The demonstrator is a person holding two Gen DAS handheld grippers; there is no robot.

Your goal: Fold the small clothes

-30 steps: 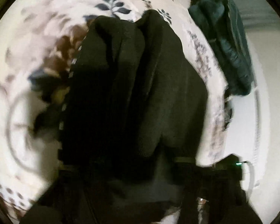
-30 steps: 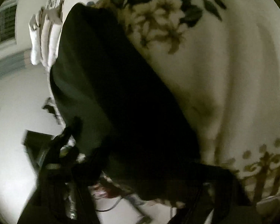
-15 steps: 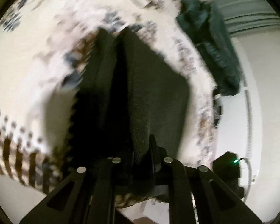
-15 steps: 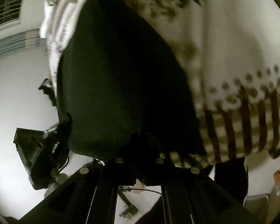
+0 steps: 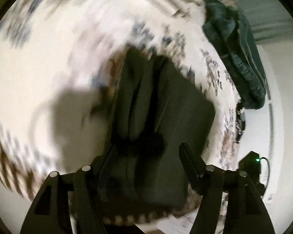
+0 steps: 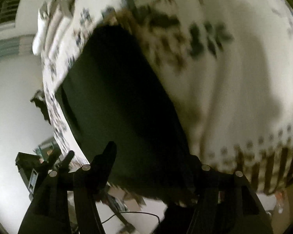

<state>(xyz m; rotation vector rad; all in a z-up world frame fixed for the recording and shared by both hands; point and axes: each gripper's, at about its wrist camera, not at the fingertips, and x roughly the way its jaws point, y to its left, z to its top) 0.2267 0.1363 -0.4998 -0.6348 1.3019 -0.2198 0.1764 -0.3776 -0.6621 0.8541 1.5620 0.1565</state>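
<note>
Now we see the dark folded garment (image 5: 162,117) lying on the floral blanket (image 5: 48,68), left gripper (image 5: 146,156) and right gripper (image 6: 152,156) both opening, jaws released above its near edge.

My left gripper (image 5: 146,156) sits at the bottom of its frame, angled steeply downward, jaws opening, fingers spread wide and not pressing anything. My right gripper (image 6: 148,156) is low in its frame too, tilted down, jaws opening, its fingers (image 6: 107,156) apart.

Right gripper (image 6: 148,156) fingers (image 6: 107,156) opening over black garment (image 6: 123,101); floral bedspread (image 6: 224,78) beneath.
</note>
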